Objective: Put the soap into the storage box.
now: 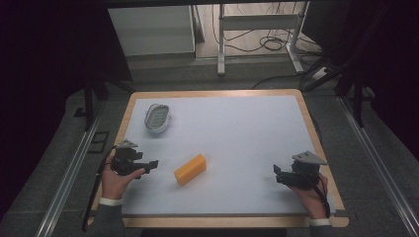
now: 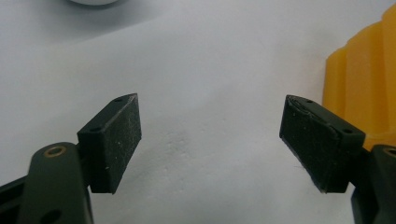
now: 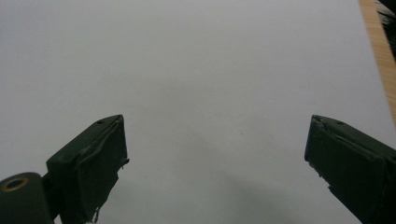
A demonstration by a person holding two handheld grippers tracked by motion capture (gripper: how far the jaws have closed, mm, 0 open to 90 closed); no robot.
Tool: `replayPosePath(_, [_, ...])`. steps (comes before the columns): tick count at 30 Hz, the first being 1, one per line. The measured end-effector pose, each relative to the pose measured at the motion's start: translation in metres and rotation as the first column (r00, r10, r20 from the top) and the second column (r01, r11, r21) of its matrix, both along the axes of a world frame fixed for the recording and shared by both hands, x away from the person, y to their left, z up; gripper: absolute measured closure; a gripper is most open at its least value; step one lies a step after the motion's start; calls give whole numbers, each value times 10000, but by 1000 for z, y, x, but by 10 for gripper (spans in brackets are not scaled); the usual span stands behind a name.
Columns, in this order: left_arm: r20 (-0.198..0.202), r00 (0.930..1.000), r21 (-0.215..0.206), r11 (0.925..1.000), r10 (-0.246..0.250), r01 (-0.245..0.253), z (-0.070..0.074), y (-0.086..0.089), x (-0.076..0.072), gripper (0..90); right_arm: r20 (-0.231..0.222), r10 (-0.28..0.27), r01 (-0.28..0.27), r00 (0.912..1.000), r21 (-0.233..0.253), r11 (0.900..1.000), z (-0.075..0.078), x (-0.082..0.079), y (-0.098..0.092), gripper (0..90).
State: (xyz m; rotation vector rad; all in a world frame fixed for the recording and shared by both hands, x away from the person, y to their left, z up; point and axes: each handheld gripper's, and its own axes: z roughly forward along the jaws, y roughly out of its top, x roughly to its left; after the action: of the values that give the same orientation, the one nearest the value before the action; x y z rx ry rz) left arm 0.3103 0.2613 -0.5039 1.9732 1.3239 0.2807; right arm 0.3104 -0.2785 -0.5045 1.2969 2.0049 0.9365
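An orange bar of soap [image 1: 190, 169] lies on the white mat near the front middle. A grey oval soap dish [image 1: 157, 118] sits at the far left of the mat. My left gripper [image 1: 154, 164] is held just left of the soap, open, with nothing between its jaws. In the left gripper view the open gripper [image 2: 210, 140] faces bare mat, and the ridged orange soap [image 2: 362, 84] rises beside the right jaw. My right gripper [image 1: 276, 173] rests near the mat's right front edge, open. The right gripper [image 3: 215, 158] shows plain white mat between its jaws.
The white mat [image 1: 237, 133] covers a wooden board [image 1: 212, 93] on the table. The board's edge [image 3: 378, 51] shows at the right of the right gripper view. Behind the table stand a metal frame [image 1: 257, 22] and cables on the floor.
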Motion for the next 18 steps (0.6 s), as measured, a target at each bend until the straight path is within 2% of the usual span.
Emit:
replayPosePath(12, [60,9999,57,9999,-111,110,4,-3,2,214,51,-90,89,9999,228,9997,2,-8,-9,66])
replayPosePath(16, [444,9990,16,10000,29,-30,7,-4,1,228,-106,-226,229,9997,253,9994,1,-10,-14,65])
replayPosePath(18, [433,9991,11,10000,29,-29,7,-3,1,228,-165,-275,280,9995,286,9992,0,-10,-15,65])
